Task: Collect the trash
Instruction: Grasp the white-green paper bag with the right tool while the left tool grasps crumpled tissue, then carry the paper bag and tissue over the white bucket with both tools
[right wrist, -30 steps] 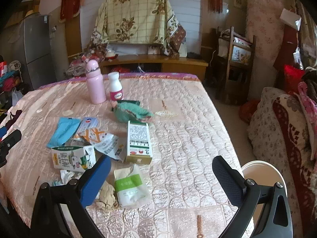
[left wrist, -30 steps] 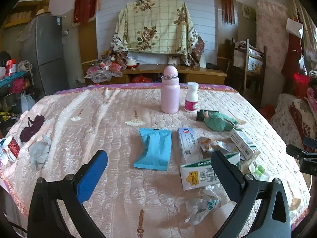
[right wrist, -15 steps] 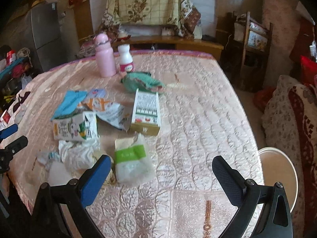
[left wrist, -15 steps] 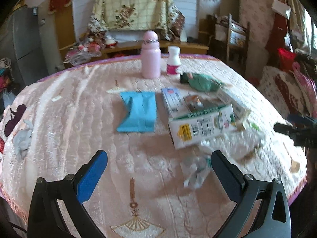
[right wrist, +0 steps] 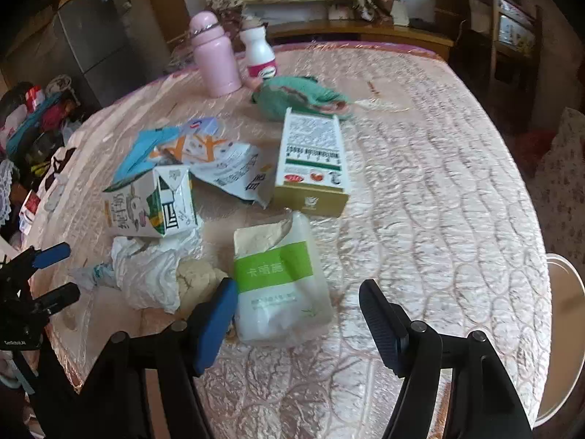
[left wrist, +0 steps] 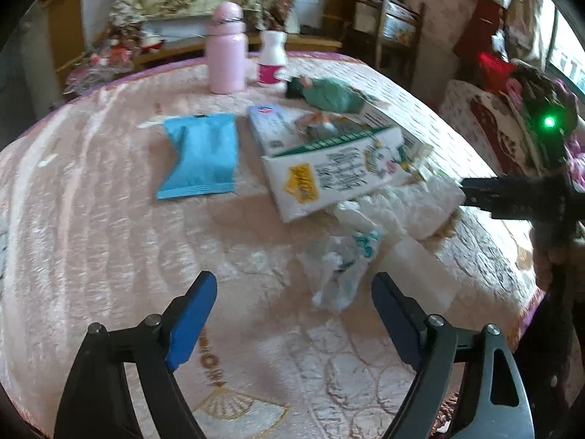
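**Now: both hand-held grippers low over the trash pile, jaws narrowing, nothing gripped**

Now, biggest first: counter in a pink quilted cover carries all the trash. Milk carton lies on its side near the left edge. Green-and-white box lies flat right of it, torn printed wrapper between the two. Blue pouch sits flat, left of the carton in the left view. White packet with green band lies near the front edge, beside crumpled white plastic and a beige wad. Pink bottle and small white bottle stand upright at the back, green cloth bundle just in front.

Right hand-held gripper: jaws have just been closing, still apart, straddling the packet's near end, left pad at its edge; contact unclear. Left hand-held gripper: jaws have just been closing, still wide, empty; clear crumpled wrapper lies just beyond the right finger.
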{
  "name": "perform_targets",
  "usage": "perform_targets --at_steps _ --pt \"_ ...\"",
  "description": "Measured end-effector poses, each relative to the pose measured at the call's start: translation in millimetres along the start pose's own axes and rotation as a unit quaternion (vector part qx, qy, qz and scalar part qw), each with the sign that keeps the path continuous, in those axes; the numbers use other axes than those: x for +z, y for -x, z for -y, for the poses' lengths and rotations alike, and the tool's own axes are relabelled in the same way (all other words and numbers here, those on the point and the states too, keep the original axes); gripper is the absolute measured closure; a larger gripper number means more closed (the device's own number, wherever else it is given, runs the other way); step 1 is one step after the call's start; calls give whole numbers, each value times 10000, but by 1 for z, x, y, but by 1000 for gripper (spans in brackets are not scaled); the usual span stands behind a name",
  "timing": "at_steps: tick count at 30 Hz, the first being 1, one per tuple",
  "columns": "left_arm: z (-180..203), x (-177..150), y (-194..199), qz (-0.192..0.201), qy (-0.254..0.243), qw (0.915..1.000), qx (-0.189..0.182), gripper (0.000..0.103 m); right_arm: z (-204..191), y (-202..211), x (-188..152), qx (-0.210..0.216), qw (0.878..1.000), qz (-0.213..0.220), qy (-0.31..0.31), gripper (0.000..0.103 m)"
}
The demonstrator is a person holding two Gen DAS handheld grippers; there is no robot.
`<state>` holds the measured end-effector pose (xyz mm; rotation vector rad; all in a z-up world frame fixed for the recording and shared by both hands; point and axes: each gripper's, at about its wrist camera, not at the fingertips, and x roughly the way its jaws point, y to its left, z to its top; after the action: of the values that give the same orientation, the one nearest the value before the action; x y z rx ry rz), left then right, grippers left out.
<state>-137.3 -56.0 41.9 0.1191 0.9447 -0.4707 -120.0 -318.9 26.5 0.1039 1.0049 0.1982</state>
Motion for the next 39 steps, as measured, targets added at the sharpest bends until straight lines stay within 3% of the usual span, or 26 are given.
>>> perform_targets --at_steps 3,5,9,11,12,18,25,39 --pt "7 2 -9 -110 -153 9998 -114 21 -4 -8 2 57 9999 -103 59 30" --pt "8 3 -19 -257 -168 9994 -165 49 -7 -12 2 69 9998 -157 114 30" --pt "6 6 -29 -357 -62 9991 -238 61 -10 -18 4 40 9997 -168 155 31" --pt "6 7 -29 -377 7 9986 -361 82 -10 -19 6 21 9997 -145 170 32" --pt "5 7 -29 -388 71 9984 -413 84 -11 -20 8 -6 9998 -122 180 45" --pt "-6 8 -10 -178 343 9984 -413 90 -4 -12 8 -128 9999 14 92 61" --pt "-1 20 28 202 371 9980 -470 90 14 26 -3 -221 9989 384 -125 62" --pt "92 60 24 407 -122 9950 -909 90 54 68 -24 -422 9960 642 -465 62"
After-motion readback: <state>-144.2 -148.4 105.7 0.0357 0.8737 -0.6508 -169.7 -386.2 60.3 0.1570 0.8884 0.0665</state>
